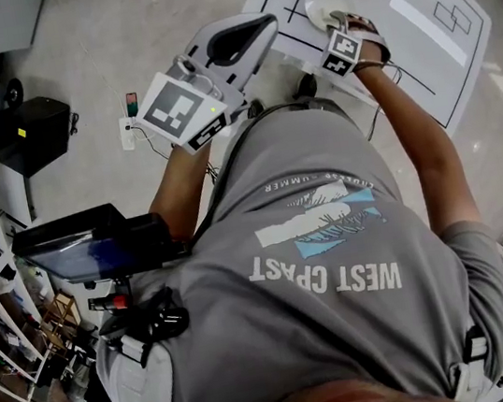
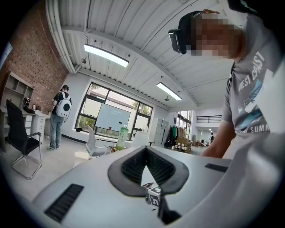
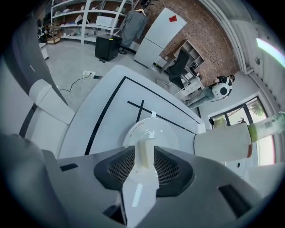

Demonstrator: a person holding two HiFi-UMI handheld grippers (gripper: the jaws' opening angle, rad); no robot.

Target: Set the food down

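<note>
While the left claw (image 2: 146, 150) hangs shut and empty, its pads meeting at the tips, the right claw (image 3: 144, 148) tilts down over a white plate (image 3: 153, 129) on the white desk (image 3: 107, 107). Its jaws are parted, and the pale block of food (image 3: 145, 158) sits on the plate between its pads.

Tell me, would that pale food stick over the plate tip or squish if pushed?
Stood on end it would probably tip easily: the food stick looks long and narrow between the pads of the right gripper. It likely stays stiff, since its edges look straight and unbent. It may slide too, because the plate behind it looks smooth and glossy.
</note>
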